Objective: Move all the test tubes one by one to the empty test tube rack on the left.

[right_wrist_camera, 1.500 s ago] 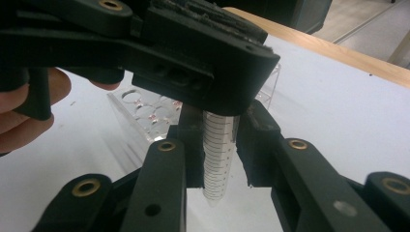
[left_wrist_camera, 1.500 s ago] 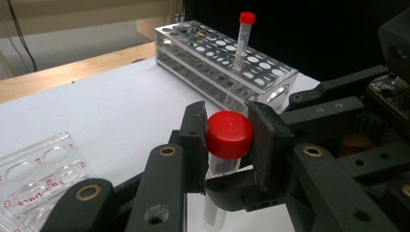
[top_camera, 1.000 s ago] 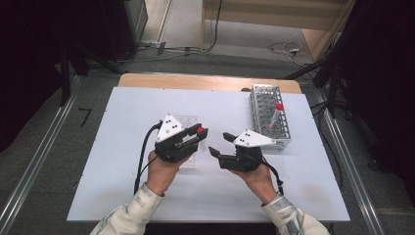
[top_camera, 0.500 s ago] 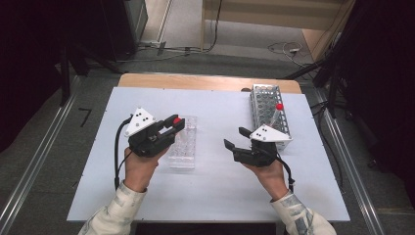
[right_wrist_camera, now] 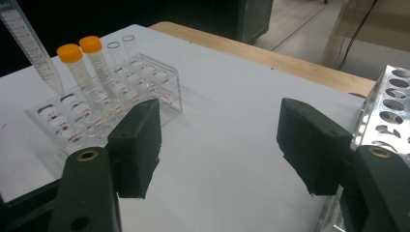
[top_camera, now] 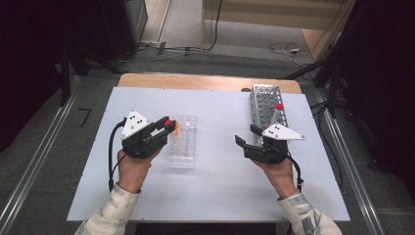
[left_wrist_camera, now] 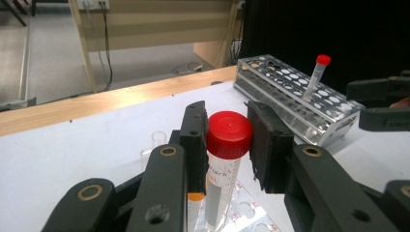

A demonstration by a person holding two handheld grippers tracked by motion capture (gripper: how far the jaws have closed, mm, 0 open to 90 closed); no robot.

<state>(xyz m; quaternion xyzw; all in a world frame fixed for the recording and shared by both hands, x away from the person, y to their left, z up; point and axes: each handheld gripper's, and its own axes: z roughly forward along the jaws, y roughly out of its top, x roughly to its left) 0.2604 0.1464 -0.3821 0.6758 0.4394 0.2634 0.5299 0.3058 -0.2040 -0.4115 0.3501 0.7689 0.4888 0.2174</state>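
Observation:
My left gripper is shut on a red-capped tube, held upright just left of a clear plastic rack. In the right gripper view the tube's pointed tip hangs above that clear rack, beside two orange-capped tubes standing in it. My right gripper is open with nothing between its jaws, over bare table between the clear rack and a metal rack. A second red-capped tube leans in the metal rack.
The white tabletop has a wooden strip along its far edge. The metal rack stands close to my right gripper's right jaw. Dark equipment and cables lie on the floor beyond the table.
Both grippers have drawn apart from the table's middle, the left one going left with the red-capped tube, the right one going right. Over the last half second they hardly moved.

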